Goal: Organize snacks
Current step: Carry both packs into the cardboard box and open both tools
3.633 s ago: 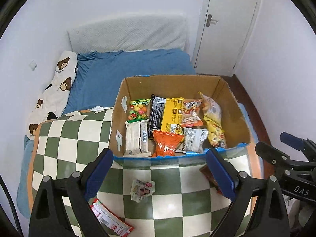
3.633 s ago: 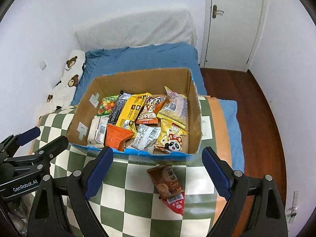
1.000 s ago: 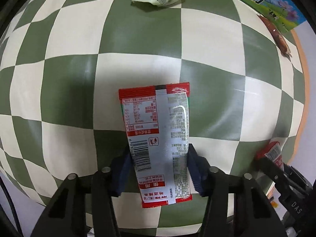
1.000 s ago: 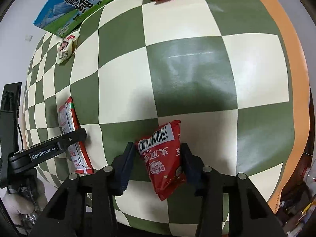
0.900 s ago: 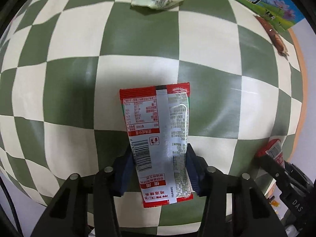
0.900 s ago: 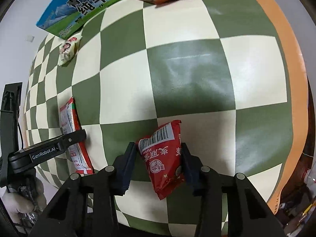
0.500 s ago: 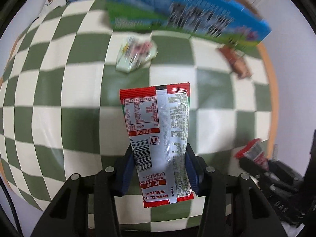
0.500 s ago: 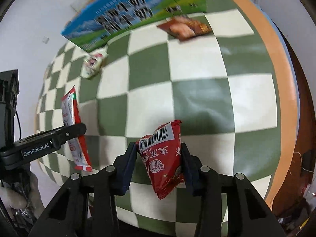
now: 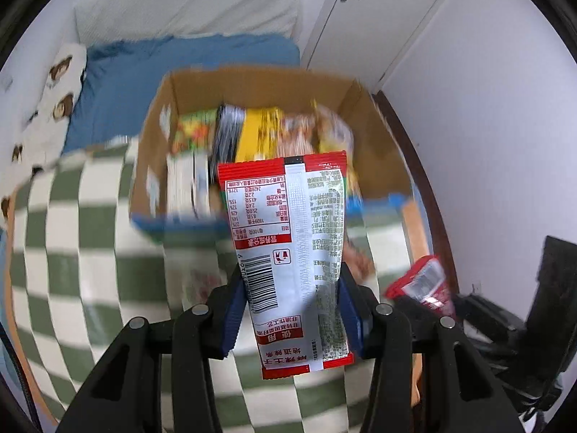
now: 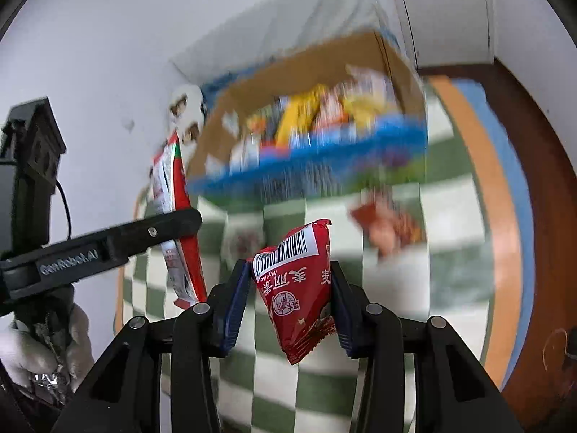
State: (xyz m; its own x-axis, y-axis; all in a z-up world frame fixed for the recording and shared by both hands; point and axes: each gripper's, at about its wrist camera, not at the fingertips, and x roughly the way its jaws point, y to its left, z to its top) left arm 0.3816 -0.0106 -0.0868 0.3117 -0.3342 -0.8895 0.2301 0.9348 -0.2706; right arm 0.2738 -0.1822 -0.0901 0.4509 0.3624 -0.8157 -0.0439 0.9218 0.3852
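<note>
Snacks [image 9: 267, 133] in box [image 9: 375, 122] — motion-blurred, illegible behind gripper-held packet [image 9: 292, 252].

The left gripper [image 10: 108, 249] is displaying the white lettering "GenRobot.AI" on its black arm, seen from the right wrist view.

The long red-and-white packet [image 9: 288, 252] is showing its back side upside down: a nutrition table with percentages, a barcode, and blocks of Chinese print too small to read.

The small red packet [image 10: 295, 288] is showing a barcode, the inverted Latin word "Mylike" and large white Chinese characters.

Print on the cardboard box [image 9: 375, 144] and its packets is blurring beyond reading.
</note>
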